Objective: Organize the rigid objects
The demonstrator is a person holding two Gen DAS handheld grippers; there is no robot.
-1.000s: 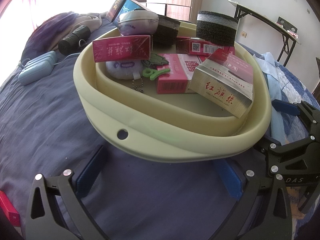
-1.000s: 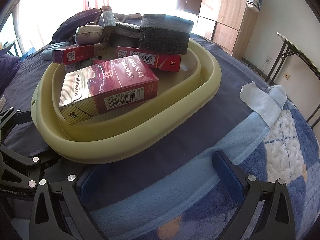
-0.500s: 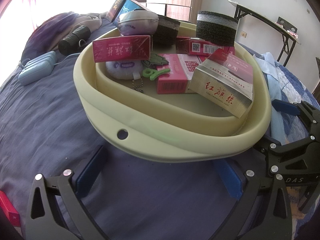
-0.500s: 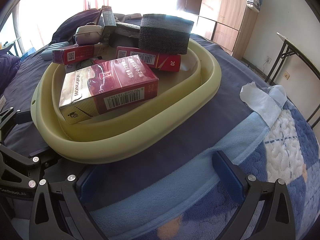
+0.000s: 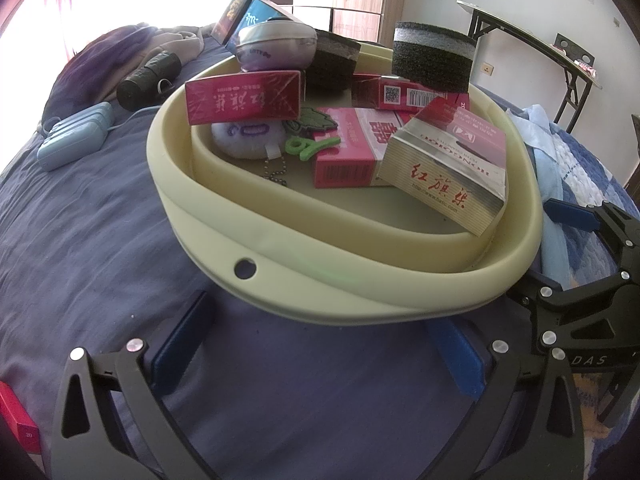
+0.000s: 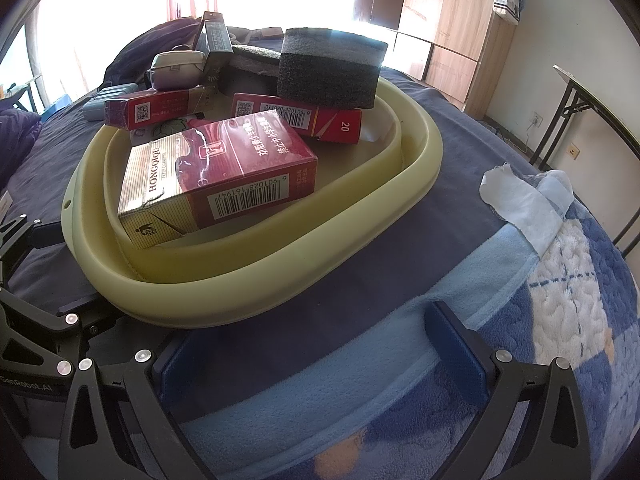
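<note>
Step in hand, as judged: pause between picks.

- Left gripper (image 5: 320,344) fingers spread wide, released, nothing held; hovered over bed (image 5: 100,220) at basin's 6 o'clock.
- Right gripper (image 6: 316,344) likewise released, empty.
- Cream basin (image 5: 360,280) sat on bed, holding Hongqiqu cigarette carton (image 6: 216,176) at 5 o'clock, red cartons, foam block (image 6: 332,68) at 12.
- Stray red box (image 5: 16,416) lay at left view's 8 o'clock, outside basin.
- Next move likely needed reach to stray, fingers squared across its narrow sides.

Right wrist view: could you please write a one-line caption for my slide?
Open right gripper rests on the blue blanket before a yellow basin holding cigarette boxes and a foam block.
</note>
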